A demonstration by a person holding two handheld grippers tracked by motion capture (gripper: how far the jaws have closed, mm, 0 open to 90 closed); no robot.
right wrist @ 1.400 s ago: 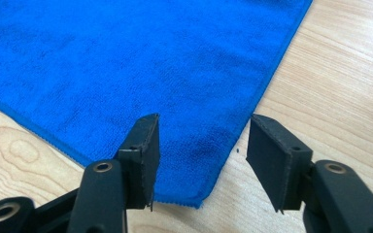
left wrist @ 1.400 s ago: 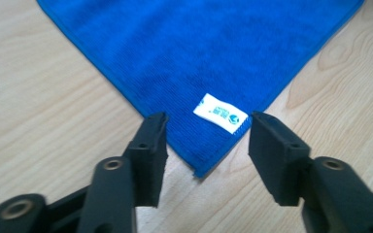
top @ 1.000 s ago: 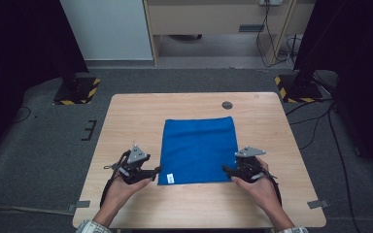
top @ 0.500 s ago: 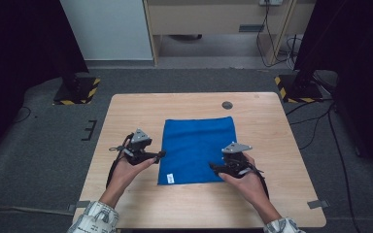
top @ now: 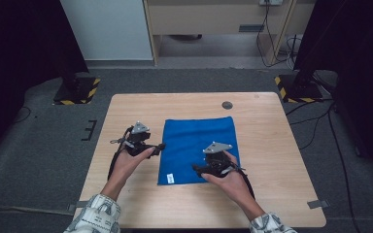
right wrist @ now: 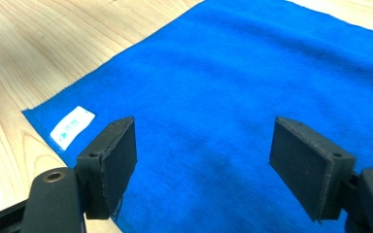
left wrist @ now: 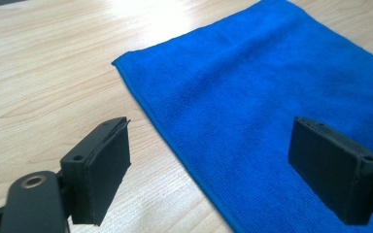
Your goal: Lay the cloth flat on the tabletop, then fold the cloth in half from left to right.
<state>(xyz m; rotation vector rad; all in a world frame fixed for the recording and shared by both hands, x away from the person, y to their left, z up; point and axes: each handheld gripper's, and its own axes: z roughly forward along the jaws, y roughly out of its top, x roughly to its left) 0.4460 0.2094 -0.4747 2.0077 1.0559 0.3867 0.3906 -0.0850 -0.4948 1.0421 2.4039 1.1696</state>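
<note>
A blue cloth [top: 199, 141] lies flat in the middle of the wooden table [top: 272, 145], with a small white tag [top: 170, 178] at its near left corner. My left gripper [top: 161, 146] is at the cloth's left edge. Its jaws have just been opening and stand apart above the hem [left wrist: 175, 141], pressing on nothing. In the left gripper view the cloth [left wrist: 272, 73] spreads ahead of the left gripper [left wrist: 211, 133]. My right gripper [top: 197, 169] hovers open over the cloth's near part. The right gripper view shows the cloth [right wrist: 252, 63] and tag [right wrist: 72, 127] beyond the right gripper [right wrist: 204, 133].
A small dark round spot [top: 227, 105] marks the table beyond the cloth. Bare wood lies on both sides of the cloth. On the floor, black stands with yellow-striped feet [top: 76, 91] [top: 296, 87] flank the far corners.
My left gripper has moved away from the person along the cloth's left edge. My right gripper has slid left from the cloth's near right corner to above its near middle.
</note>
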